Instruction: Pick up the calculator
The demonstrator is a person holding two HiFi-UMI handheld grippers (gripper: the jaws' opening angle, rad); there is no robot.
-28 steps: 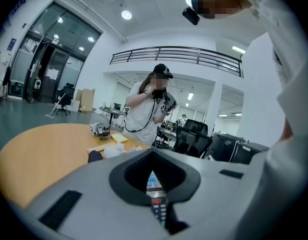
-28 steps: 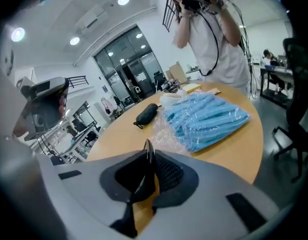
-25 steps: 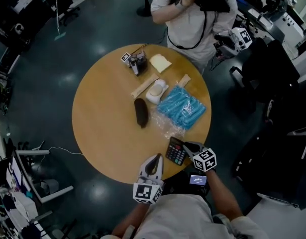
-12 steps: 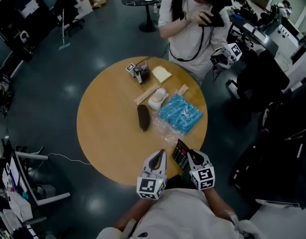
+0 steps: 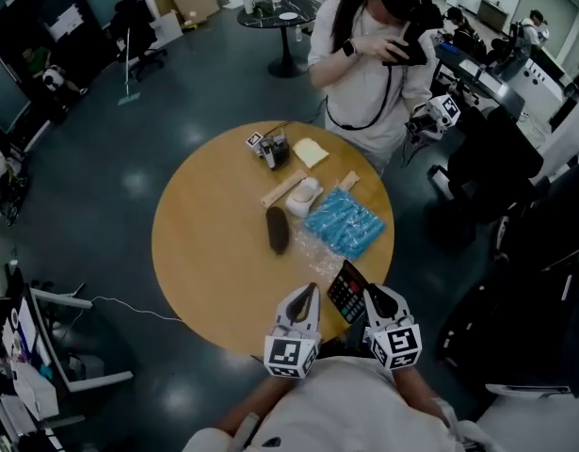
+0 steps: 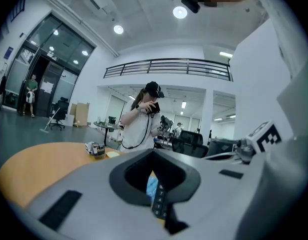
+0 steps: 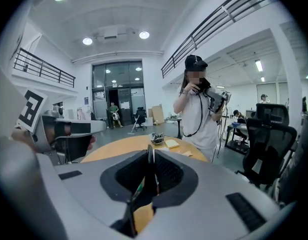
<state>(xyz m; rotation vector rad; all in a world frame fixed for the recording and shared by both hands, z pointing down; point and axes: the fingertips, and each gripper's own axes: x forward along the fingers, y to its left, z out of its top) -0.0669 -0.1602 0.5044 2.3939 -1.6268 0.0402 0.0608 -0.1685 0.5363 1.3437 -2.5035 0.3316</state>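
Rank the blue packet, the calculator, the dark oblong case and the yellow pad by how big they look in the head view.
Largest: blue packet. Then calculator and dark oblong case, too alike to rank, the calculator being held up nearer the camera. Smallest: yellow pad.

Head camera steeply down over the table [image 5: 214,252]; 2 others low, level across it (common: standing person [image 5: 369,73]).

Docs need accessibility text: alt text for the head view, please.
The right claw grips a black calculator by its edge, tilted above the near rim of a round wooden table, with the left claw beside it. A blue packet lies farther on; a person stands beyond.
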